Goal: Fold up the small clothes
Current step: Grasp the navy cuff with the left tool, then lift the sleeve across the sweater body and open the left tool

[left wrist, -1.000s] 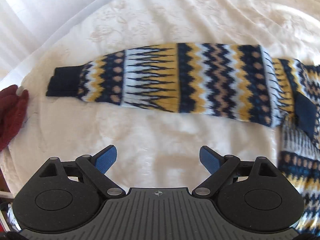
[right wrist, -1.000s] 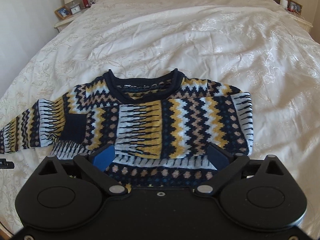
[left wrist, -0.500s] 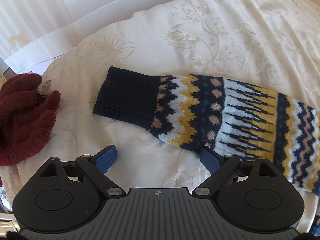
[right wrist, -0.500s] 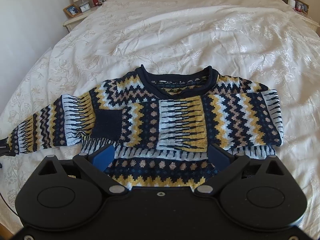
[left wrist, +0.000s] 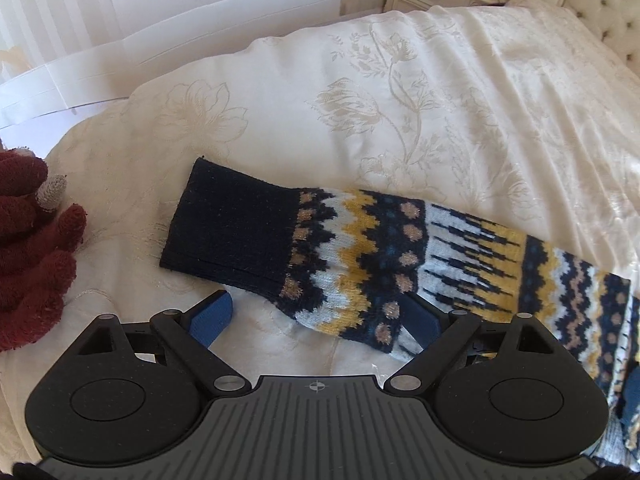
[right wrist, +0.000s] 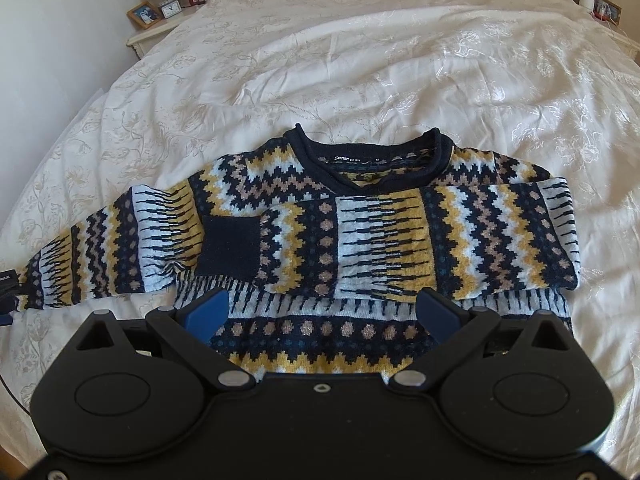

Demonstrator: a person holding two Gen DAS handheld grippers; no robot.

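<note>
We are holding our left gripper (left wrist: 316, 316) low with its jaws spread at one sleeve cuff (left wrist: 232, 228), perhaps touching; our right gripper (right wrist: 322, 314), equally agape, is hovering over the one sweater (right wrist: 360, 232) lying on the bed (right wrist: 360, 60).

The sweater (right wrist: 360, 240) has navy, mustard, pale blue and tan zigzags and dots, with a navy cuff (left wrist: 236, 236); the bedspread (right wrist: 360, 60) is cream, seemingly floral; the glove (left wrist: 32, 256) is maroon.
</note>
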